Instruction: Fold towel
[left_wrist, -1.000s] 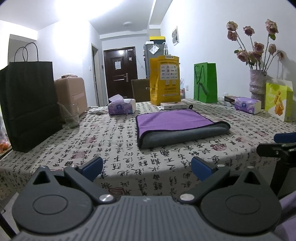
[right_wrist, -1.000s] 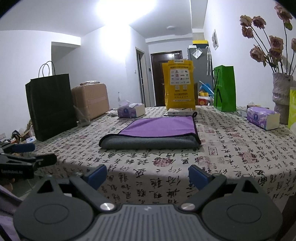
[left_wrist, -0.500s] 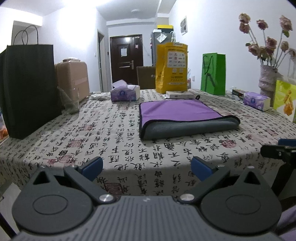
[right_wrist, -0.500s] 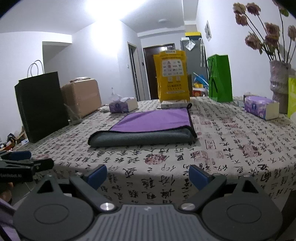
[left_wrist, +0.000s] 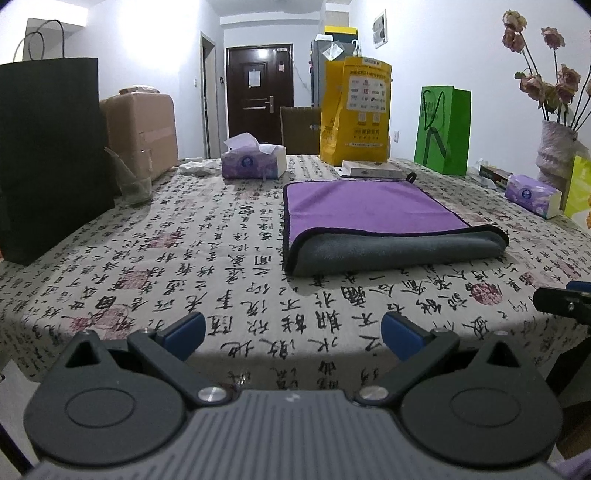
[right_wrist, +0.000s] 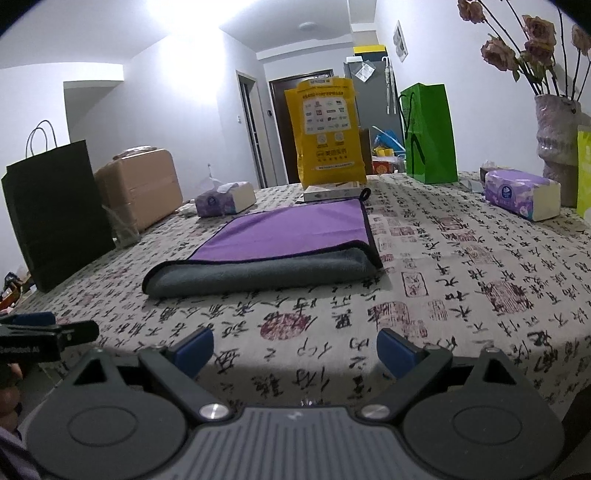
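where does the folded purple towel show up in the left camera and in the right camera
Left wrist: the towel lies right of centre on the tablecloth, thick grey fold toward the camera.
Right wrist: the towel lies left of centre, grey fold also nearest.
Shared landmark: the yellow bag stands just behind it.

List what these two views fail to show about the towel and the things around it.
- Towel: layers under the purple top, hidden by the fold in both views.
- Flat box: print too small, left view.
- Vase: base hidden behind the tissue pack, right view.
- Flowers: cut off by the edge, right view.
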